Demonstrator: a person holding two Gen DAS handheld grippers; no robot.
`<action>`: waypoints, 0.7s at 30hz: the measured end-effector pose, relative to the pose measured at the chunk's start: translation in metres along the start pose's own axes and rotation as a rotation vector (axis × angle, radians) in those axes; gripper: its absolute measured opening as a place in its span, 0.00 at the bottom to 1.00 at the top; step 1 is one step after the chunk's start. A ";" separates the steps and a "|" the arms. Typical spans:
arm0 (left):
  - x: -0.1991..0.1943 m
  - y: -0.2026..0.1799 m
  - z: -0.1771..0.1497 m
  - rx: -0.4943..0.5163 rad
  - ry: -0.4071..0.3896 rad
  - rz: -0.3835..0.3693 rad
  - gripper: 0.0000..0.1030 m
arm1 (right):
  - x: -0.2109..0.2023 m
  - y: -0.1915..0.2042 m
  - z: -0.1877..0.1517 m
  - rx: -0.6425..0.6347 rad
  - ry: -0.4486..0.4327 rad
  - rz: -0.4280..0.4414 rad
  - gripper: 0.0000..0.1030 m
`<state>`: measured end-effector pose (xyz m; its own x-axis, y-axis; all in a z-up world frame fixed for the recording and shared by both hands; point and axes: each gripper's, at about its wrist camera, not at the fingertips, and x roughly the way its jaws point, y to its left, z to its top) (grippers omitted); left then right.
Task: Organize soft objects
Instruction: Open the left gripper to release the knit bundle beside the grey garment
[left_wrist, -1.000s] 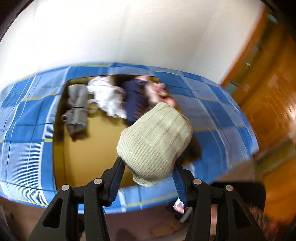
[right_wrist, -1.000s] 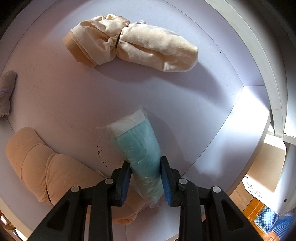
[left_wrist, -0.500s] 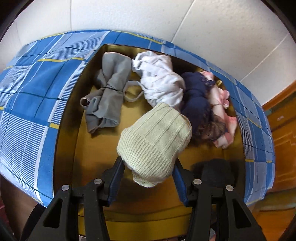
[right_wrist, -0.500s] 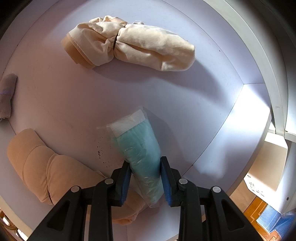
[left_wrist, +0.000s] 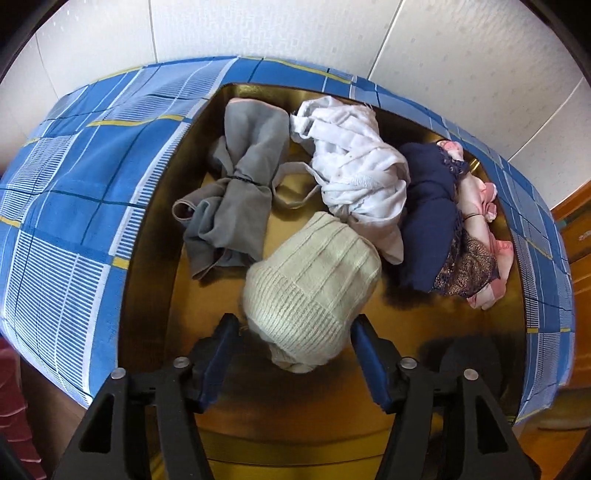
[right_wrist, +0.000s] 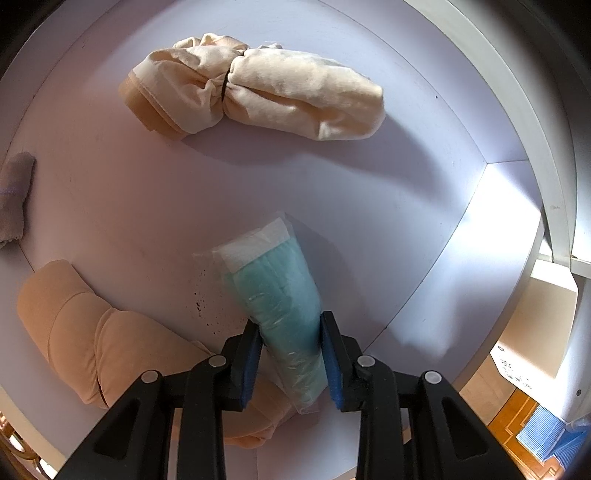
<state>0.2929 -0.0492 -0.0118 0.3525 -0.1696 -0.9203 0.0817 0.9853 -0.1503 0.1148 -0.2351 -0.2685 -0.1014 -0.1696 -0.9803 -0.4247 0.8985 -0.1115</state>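
I work from the biggest thing down. The bin (left_wrist: 147, 258), gold-lined with a blue plaid cover folded over its rim, is where I take the sorted soft goods to go, and the row along its far side explains my aim: a grey bundle (left_wrist: 236, 206) cinched with a band, a white bundle (left_wrist: 354, 184), a navy piece (left_wrist: 428, 218) and a pink piece (left_wrist: 484, 236) pressed against the right wall. The near floor is bare, so I hold the next item over that gap.

On the other side, the white table (right_wrist: 369, 221) is my source. It carries a cream bundle (right_wrist: 258, 99) tied at its middle, a tan roll (right_wrist: 81, 325) at the near left edge and a small brownish cloth (right_wrist: 14, 192) at the far left.

My left gripper (left_wrist: 295, 332) is closed on the knit hat (left_wrist: 314, 288), clamped at its lower edge so the crown hangs forward over the bin, just in front of the white bundle. I judge a release here would drop it in.

My right gripper (right_wrist: 291, 332) pinches the teal pack (right_wrist: 277, 291), wrapped in clear plastic, near its lower end. The pack lies next to the tan roll; I cannot tell whether it is lifted.
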 end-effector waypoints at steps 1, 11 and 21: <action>-0.002 0.001 -0.001 0.002 -0.005 -0.015 0.65 | 0.000 0.000 0.000 0.000 0.000 0.000 0.30; -0.054 -0.014 -0.027 0.206 -0.193 -0.002 0.73 | 0.000 0.001 0.001 -0.002 0.001 -0.004 0.30; -0.099 -0.043 -0.107 0.536 -0.261 -0.235 0.80 | 0.002 0.004 0.000 -0.002 0.004 -0.007 0.30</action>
<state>0.1549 -0.0728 0.0476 0.4784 -0.4460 -0.7564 0.6151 0.7850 -0.0738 0.1127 -0.2323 -0.2706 -0.1022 -0.1774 -0.9788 -0.4275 0.8963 -0.1178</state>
